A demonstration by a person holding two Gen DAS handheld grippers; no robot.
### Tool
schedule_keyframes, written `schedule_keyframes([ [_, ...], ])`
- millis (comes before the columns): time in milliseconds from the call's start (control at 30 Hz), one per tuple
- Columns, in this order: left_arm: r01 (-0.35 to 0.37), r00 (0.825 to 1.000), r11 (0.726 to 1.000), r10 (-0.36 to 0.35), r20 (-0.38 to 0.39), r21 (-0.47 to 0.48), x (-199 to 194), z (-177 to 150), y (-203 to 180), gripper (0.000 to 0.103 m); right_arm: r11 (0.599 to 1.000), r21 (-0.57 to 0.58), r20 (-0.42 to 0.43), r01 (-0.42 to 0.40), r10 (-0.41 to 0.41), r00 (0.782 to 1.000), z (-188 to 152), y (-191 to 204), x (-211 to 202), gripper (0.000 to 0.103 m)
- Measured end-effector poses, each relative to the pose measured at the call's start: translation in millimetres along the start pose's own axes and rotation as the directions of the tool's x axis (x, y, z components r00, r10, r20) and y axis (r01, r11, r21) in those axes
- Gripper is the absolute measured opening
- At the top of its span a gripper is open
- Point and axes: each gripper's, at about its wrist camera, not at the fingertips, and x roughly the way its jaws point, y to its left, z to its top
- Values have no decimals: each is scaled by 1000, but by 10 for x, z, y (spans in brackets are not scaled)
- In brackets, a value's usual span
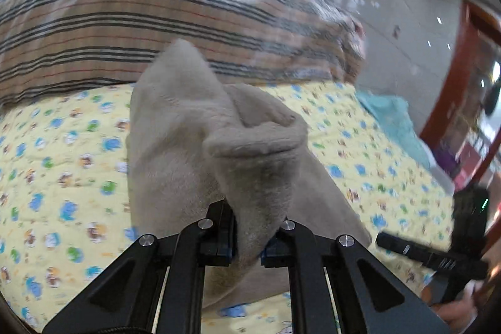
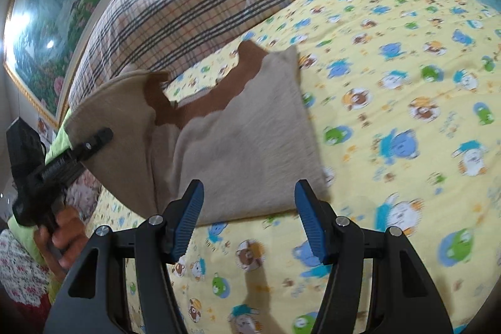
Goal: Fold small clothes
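Observation:
A small beige garment (image 2: 250, 140) with a brown neck trim (image 2: 219, 102) lies on the yellow cartoon-print bedsheet (image 2: 391, 102). My left gripper (image 1: 247, 243) is shut on a bunched edge of the garment (image 1: 194, 140) and lifts it off the sheet, so the cloth stands up in front of the camera. In the right wrist view the left gripper (image 2: 94, 140) holds the garment's left side raised. My right gripper (image 2: 249, 208) is open and empty, just above the garment's near edge. It also shows at the lower right of the left wrist view (image 1: 432, 255).
A striped plaid quilt (image 1: 150, 17) is piled along the far side of the bed. A teal cloth (image 1: 394, 121) lies at the bed's right edge. A framed landscape picture (image 2: 53, 21) hangs on the wall. A floral cloth (image 2: 22, 271) sits at the lower left.

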Motion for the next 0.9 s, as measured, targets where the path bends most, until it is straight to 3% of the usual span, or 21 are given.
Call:
schedule_keyframes([
  [200, -9, 990, 997, 20, -140, 78, 613, -415, -202, 10, 1000, 2, 6, 3, -3, 1000, 136, -48, -7, 62],
  [400, -29, 989, 994, 44, -141, 108, 631, -563, -221, 15, 998, -25, -50, -66, 64, 997, 333, 119, 305, 62],
  [533, 2, 991, 999, 4, -132, 47, 526, -524, -141, 15, 990, -2, -108, -138, 137, 985, 543, 219, 647, 62],
  [633, 36, 994, 999, -37, -105, -11, 417, -468, -24, 13, 977, 32, -191, -211, 213, 958, 697, 309, 1009, 66],
  [733, 63, 993, 997, -68, -92, -54, 369, -442, 95, 13, 976, 60, -266, -207, 216, 939, 770, 361, 1303, 68],
  [900, 84, 994, 994, -89, -66, -67, 296, -445, 132, 13, 953, 141, -294, -268, 299, 908, 936, 399, 1694, 68],
])
